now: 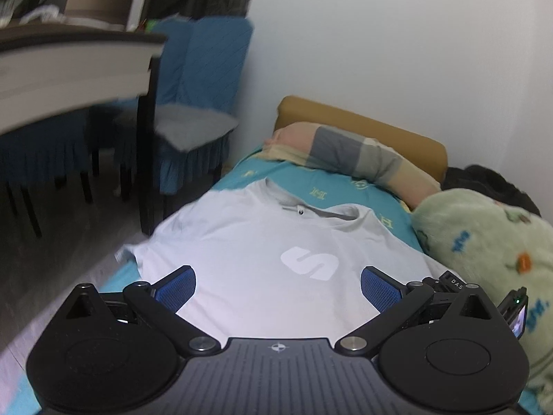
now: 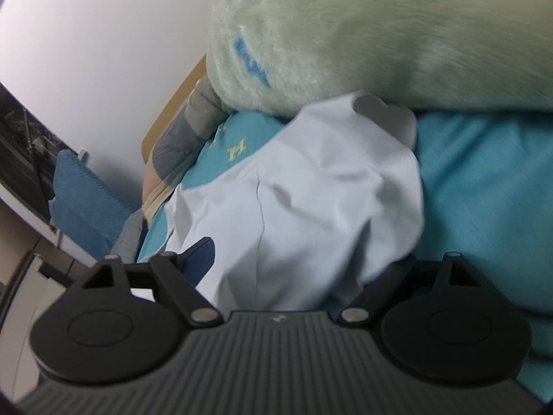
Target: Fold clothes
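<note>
A pale grey T-shirt (image 1: 262, 242) with a white S logo lies front up on the teal bed sheet (image 1: 331, 186), collar toward the headboard. My left gripper (image 1: 278, 287) is open above the shirt's lower half, blue pads wide apart, holding nothing. In the right wrist view the shirt's sleeve (image 2: 311, 186) lies rumpled on the sheet (image 2: 484, 186) below a green blanket. My right gripper (image 2: 290, 266) hovers over this cloth with its jaws wide apart; the left fingertip (image 2: 200, 252) shows, the right one is hidden under the fabric.
A fluffy green blanket (image 1: 484, 242) lies along the bed's right side. A striped pillow (image 1: 352, 152) rests against the tan headboard (image 1: 363, 121). A dark table (image 1: 69, 55) and blue-covered chairs (image 1: 193, 103) stand left of the bed.
</note>
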